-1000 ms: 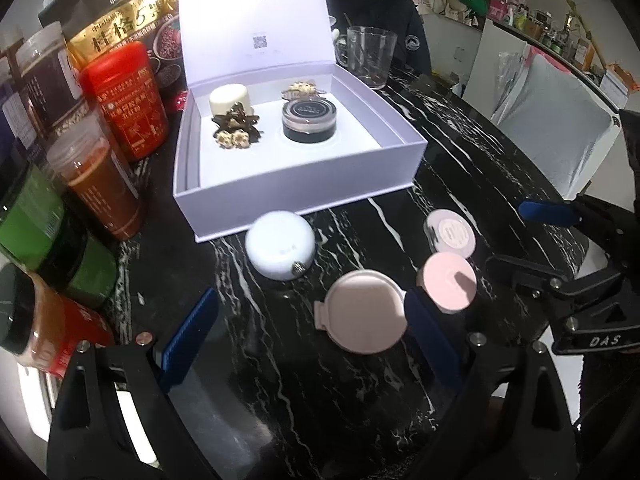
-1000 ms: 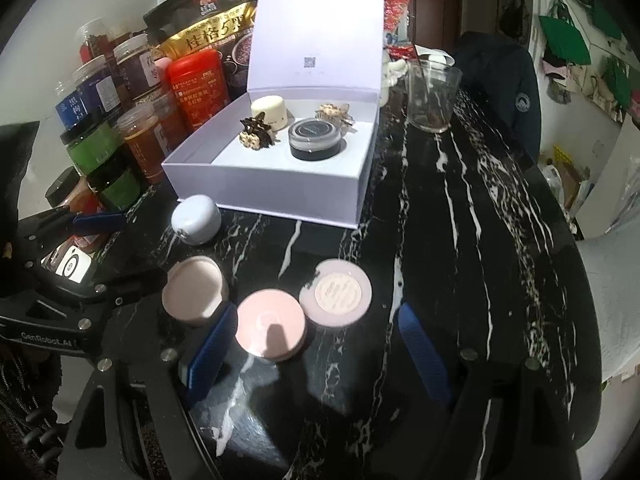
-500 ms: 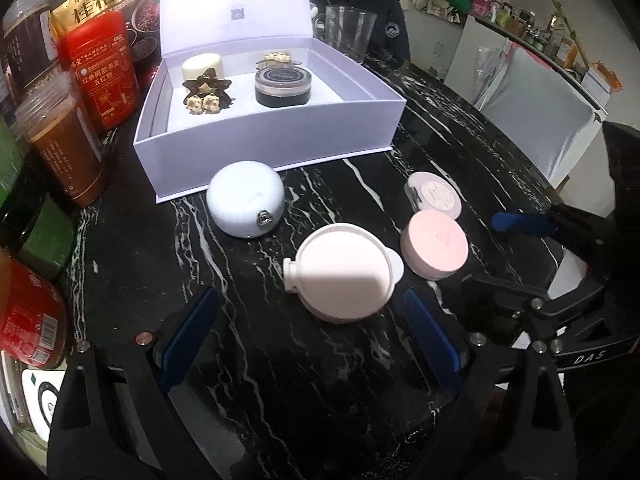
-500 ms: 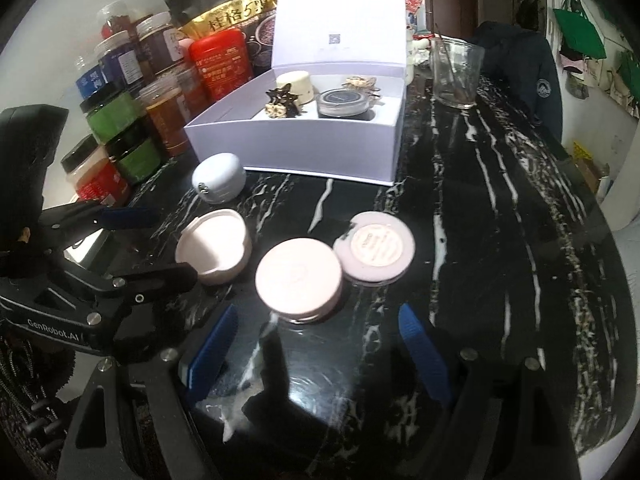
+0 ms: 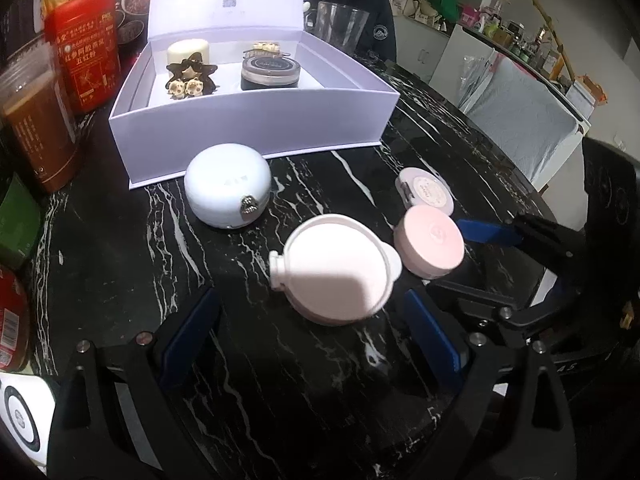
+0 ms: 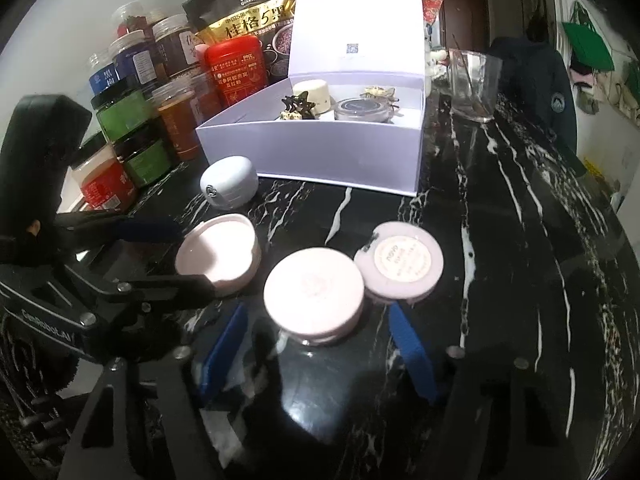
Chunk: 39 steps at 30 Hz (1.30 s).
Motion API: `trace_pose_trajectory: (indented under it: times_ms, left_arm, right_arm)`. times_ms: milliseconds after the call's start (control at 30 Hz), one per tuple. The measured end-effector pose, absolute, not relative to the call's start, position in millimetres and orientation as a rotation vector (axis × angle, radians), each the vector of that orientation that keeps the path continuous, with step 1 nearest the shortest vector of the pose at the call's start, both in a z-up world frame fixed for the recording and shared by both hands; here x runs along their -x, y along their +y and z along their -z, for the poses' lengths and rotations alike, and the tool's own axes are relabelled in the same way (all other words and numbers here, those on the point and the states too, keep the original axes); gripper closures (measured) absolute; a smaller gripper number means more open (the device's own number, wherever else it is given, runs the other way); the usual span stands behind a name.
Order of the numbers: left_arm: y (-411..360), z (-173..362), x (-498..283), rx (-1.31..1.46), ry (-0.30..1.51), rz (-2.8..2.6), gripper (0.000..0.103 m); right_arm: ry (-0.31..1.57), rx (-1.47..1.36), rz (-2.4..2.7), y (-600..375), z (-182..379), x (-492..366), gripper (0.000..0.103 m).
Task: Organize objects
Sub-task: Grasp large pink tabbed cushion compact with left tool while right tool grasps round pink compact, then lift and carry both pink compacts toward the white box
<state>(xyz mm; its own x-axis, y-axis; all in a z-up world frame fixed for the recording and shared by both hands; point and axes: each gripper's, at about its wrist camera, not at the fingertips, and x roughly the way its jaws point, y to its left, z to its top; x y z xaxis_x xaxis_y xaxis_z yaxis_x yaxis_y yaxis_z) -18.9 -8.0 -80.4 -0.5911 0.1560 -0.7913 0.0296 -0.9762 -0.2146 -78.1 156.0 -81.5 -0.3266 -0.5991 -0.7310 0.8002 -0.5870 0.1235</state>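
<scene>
An open lilac gift box (image 5: 256, 120) (image 6: 320, 152) holds a cream jar, a dark star ornament, a black jar and a hair clip. On the black marble table in front of it lie a pale blue round case (image 5: 228, 192) (image 6: 230, 182), a pale pink compact (image 5: 336, 272) (image 6: 218, 252), a pink round case (image 5: 430, 242) (image 6: 314, 294) and a lilac labelled compact (image 5: 426, 196) (image 6: 400, 266). My left gripper (image 5: 308, 340) is open, just short of the pale pink compact. My right gripper (image 6: 316, 352) is open, just short of the pink round case.
Jars and tins of food (image 6: 132, 120) and an oats bag (image 6: 248, 20) crowd the table's left side. A red tin (image 5: 86, 56) stands beside the box. A clear glass (image 6: 474, 84) stands behind the box on the right. The table edge runs along the right.
Both grippers have moved forward and lower toward the compacts, which now loom larger. Nothing on the table has moved.
</scene>
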Motion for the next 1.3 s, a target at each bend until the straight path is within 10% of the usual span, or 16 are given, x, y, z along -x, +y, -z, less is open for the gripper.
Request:
trace_pose_trajectory:
  times_ms: [200, 1300]
  left_arm:
    - [-11, 81, 24, 1.377, -0.317, -2.73, 0.01]
    - [24, 85, 57, 1.337, -0.061, -2.735, 0.01]
  right_arm:
    - [0.337, -0.937, 1.992, 152, 81, 82, 0.05]
    - [0.405, -0.911, 2.125, 180, 86, 99, 0.045]
